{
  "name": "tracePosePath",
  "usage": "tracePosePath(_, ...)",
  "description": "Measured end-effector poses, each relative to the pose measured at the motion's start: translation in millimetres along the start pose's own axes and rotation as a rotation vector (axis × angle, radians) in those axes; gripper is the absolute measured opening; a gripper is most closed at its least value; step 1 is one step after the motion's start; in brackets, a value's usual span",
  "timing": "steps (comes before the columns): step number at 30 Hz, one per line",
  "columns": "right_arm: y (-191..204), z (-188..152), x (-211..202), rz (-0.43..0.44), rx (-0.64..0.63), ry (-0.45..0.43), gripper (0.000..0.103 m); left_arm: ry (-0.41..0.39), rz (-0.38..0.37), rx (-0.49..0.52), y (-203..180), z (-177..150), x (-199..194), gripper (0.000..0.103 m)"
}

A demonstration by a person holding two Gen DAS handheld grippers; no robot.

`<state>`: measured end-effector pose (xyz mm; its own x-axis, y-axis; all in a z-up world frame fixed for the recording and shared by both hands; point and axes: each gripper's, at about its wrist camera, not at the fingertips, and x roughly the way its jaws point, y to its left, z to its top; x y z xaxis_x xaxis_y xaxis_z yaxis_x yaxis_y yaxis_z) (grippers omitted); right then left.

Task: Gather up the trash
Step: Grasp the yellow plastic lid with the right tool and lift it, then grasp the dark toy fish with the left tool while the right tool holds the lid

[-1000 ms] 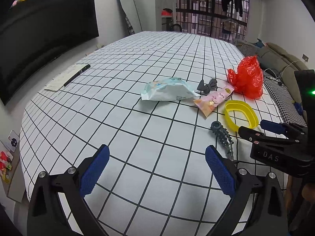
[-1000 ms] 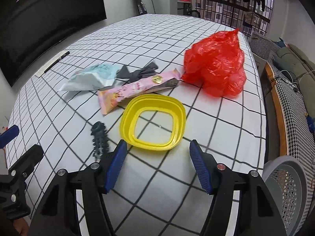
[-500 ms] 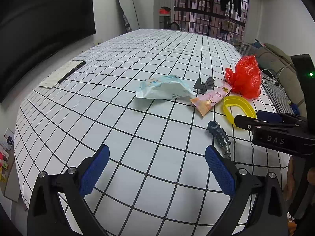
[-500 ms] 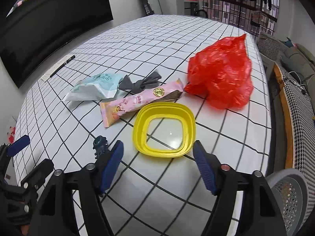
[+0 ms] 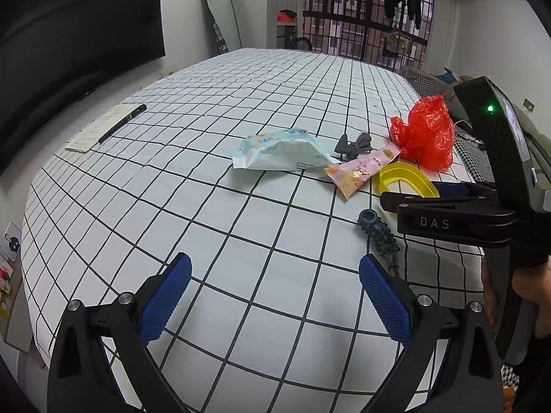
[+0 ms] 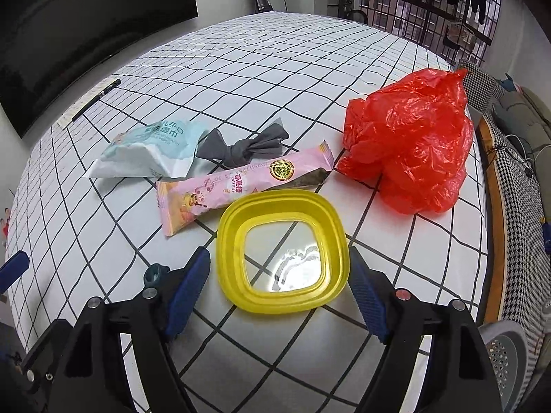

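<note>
Crowded around on the grid-patterned table (image 6: 310,79): crumpled red plastic bag (image 6: 409,144), pink snack wrapper (image 6: 241,186), grey cloth bow (image 6: 244,146), pale-blue wipes packet (image 6: 148,151). Nothing blocking. Right gripper (image 6: 279,277) just widened, straddling the yellow square plastic lid (image 6: 280,251), pads not pressing. Left gripper (image 5: 273,296) open over bare cloth.

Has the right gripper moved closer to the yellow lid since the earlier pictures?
Yes. The right gripper has advanced toward the yellow lid, whose near edge now lies between its fingers; its jaws have just been opening and do not touch the lid.
</note>
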<state>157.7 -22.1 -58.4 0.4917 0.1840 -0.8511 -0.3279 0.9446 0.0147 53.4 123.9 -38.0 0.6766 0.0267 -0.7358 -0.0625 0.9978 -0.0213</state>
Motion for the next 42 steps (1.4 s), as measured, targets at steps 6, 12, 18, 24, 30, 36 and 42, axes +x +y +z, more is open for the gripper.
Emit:
tracePosePath(6, -3, -3, -4, 0.015, 0.014, -0.016, 0.068, 0.015, -0.002, 0.001, -3, 0, 1, 0.096)
tracePosePath(12, -15, -19, -31, 0.003, 0.061, -0.065, 0.068, 0.024, -0.014, 0.007, -13, 2, 1, 0.096)
tracePosePath(18, -36, -52, -71, -0.034, 0.121, -0.116, 0.068, 0.043, -0.036, 0.016, -28, 6, 7, 0.096)
tracePosePath(24, -54, -89, -107, -0.062, 0.184, -0.168, 0.068, 0.065, -0.042, 0.026, -46, 11, 21, 0.096)
tracePosePath(30, -65, -113, -116, -0.035, 0.257, -0.185, 0.068, 0.095, -0.006, 0.045, -62, 13, 39, 0.096)
tracePosePath(36, -74, -126, -117, -0.001, 0.317, -0.186, 0.068, 0.126, -0.002, 0.052, -71, 16, 50, 0.088)
tracePosePath(42, -81, -130, -115, 0.011, 0.341, -0.188, 0.068, 0.110, -0.014, 0.105, -85, 14, 48, 0.064)
